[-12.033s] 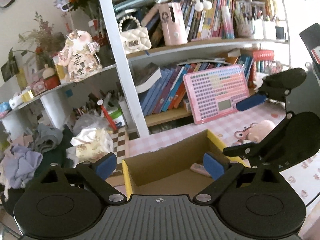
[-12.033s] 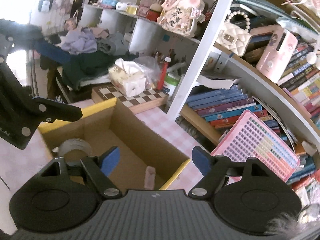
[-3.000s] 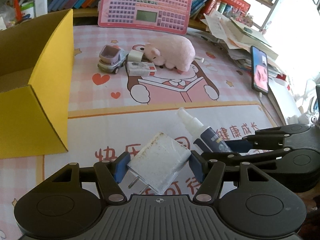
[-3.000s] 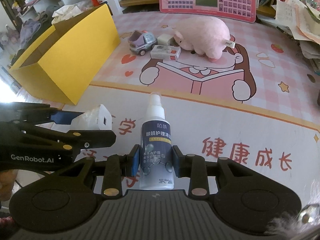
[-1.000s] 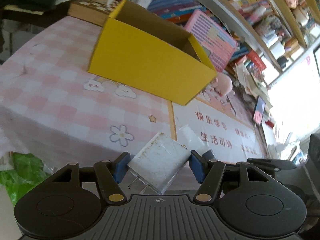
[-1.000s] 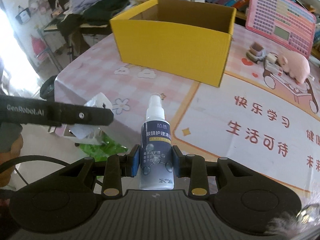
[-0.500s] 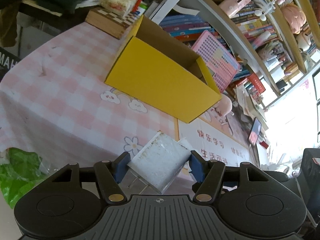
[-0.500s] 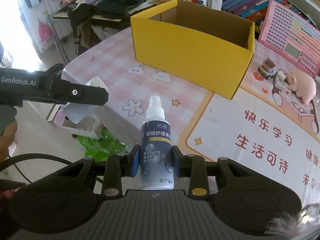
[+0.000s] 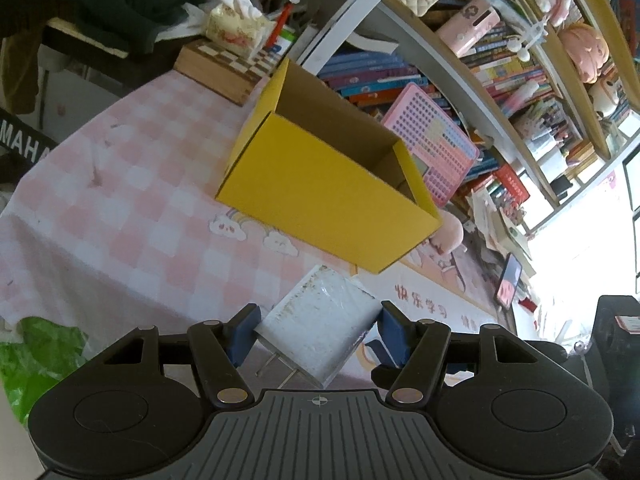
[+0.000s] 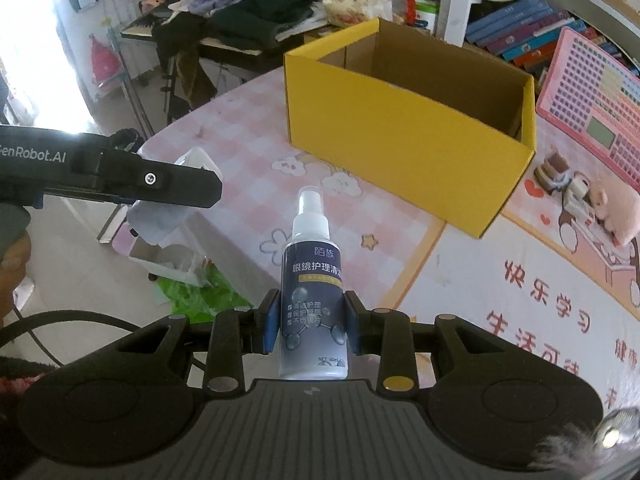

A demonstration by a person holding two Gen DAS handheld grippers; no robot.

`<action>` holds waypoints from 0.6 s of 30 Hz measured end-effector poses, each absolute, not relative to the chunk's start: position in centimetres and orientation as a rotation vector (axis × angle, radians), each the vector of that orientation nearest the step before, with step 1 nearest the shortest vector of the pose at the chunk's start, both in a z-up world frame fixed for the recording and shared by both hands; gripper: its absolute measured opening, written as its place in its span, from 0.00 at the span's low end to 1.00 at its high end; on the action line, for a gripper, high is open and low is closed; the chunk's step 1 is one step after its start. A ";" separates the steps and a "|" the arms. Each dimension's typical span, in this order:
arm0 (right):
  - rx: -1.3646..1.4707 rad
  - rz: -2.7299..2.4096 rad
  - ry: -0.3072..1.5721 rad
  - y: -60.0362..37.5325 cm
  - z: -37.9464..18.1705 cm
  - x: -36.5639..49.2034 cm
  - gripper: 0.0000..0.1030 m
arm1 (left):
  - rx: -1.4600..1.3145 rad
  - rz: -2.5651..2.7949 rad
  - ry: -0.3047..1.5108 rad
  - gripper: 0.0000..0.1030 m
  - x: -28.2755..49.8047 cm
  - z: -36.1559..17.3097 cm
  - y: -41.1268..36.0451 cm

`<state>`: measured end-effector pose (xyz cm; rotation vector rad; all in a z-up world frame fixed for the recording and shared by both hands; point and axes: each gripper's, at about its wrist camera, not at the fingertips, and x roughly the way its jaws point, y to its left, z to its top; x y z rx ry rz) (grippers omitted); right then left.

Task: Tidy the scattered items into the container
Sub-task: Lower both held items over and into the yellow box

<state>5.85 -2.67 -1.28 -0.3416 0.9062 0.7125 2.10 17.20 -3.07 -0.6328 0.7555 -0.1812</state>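
Charger (image 9: pixel 320 326) clamped in left tool (image 9: pixel 318 330) | spray bottle (image 10: pixel 313 300) clamped in right tool (image 10: pixel 312 322) | both short of yellow box (image 10: pixel 400 140) | toys beside box remain.

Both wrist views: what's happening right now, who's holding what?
A person carries one item in each handheld gripper. The left gripper is shut on a white charger; the right gripper is shut on a spray bottle. Both are short of the open yellow box. A pink plush and other small items remain on the mat.
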 end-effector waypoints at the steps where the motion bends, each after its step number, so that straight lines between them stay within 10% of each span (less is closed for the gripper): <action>1: -0.343 0.716 0.898 -2.6 -1.1 6.0 0.30 | -0.636 -0.182 0.752 0.62 2.3 -2.9 17.2; 18: -0.289 0.779 0.697 -2.3 5.8 14.0 0.30 | -0.606 -0.229 0.580 0.62 9.4 4.0 17.0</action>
